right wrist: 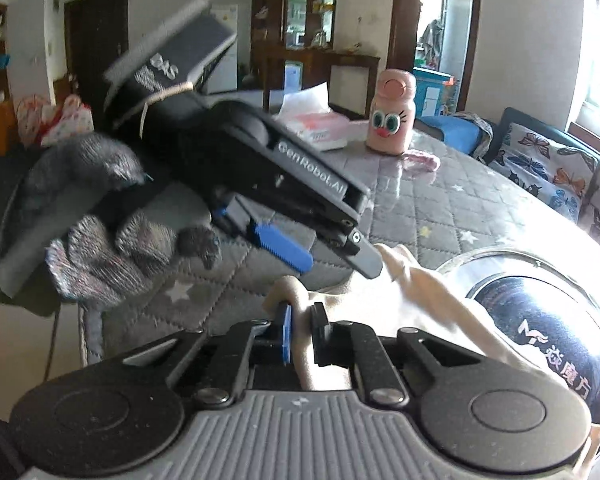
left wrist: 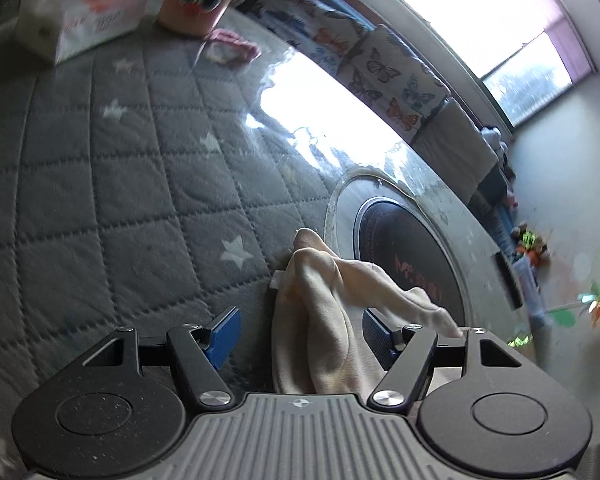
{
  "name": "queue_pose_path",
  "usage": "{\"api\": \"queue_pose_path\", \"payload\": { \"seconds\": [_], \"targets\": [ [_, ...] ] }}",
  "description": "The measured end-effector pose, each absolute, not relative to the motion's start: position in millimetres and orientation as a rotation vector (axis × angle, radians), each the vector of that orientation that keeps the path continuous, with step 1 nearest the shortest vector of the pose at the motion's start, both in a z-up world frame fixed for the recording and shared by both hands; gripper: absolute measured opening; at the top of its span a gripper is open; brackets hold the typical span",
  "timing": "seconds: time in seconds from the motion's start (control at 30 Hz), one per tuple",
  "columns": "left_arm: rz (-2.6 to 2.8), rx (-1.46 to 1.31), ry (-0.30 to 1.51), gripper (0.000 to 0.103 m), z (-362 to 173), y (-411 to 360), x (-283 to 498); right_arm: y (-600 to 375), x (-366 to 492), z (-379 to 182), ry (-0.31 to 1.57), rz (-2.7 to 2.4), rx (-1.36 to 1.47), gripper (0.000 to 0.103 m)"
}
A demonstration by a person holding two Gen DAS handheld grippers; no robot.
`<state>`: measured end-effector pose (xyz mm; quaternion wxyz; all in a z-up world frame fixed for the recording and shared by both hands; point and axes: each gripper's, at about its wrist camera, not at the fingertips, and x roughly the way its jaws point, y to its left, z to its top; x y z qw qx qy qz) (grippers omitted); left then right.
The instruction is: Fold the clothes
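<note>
Two hand-held grippers worked one cream garment (right wrist: 404, 292) over the quilted desk (left wrist: 120, 160). The right hand-held gripper (right wrist: 302, 330) was clenched on a bunched fold, apparently to anchor it. The left hand-held gripper (left wrist: 300, 338) stood released, cloth loose between its jaws, seemingly ready for a second hold.

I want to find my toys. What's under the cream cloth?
Under the cloth you can see the grey quilt and the rim of a round black disc. Whatever lies directly beneath the bunched folds is covered, so a toy there can't be ruled out.

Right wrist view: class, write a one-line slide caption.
Right gripper shut on cream garment; open left gripper above it, over quilt.
</note>
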<state>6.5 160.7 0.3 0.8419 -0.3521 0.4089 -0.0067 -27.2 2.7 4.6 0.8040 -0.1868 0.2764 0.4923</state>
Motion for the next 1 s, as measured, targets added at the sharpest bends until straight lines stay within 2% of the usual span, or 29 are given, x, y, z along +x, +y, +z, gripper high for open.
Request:
{"api": "queue_pose_path", "payload": {
  "seconds": [0.33, 0.37, 0.43, 0.47, 0.53, 0.6, 0.77, 1.0],
  "targets": [
    [-0.039, -0.853, 0.893, 0.068, -7, 156, 15, -15, -25, 9, 0.581, 1.062, -0.35, 0.008],
    [-0.045, -0.857, 0.895, 0.065, -7, 155, 15, -16, -24, 9, 0.581, 1.063, -0.346, 0.008],
    [-0.047, -0.878, 0.902, 0.05, -10, 155, 16, -19, -26, 10, 0.579, 1.068, -0.341, 0.008],
    [-0.045, -0.891, 0.907, 0.048, -13, 156, 16, -20, -28, 11, 0.578, 1.071, -0.34, 0.007],
    [-0.041, -0.916, 0.915, 0.033, -17, 157, 16, -23, -30, 12, 0.575, 1.08, -0.336, 0.006],
    [-0.03, -0.93, 0.918, 0.024, -20, 160, 15, -23, -31, 12, 0.575, 1.085, -0.336, 0.004],
    [-0.025, -0.941, 0.914, 0.021, -23, 165, 11, -30, -34, 14, 0.573, 1.081, -0.331, 0.005],
    [-0.018, -0.898, 0.912, 0.02, -19, 161, 10, -73, -10, 10, 0.613, 0.906, -0.273, 0.011]
  ]
}}
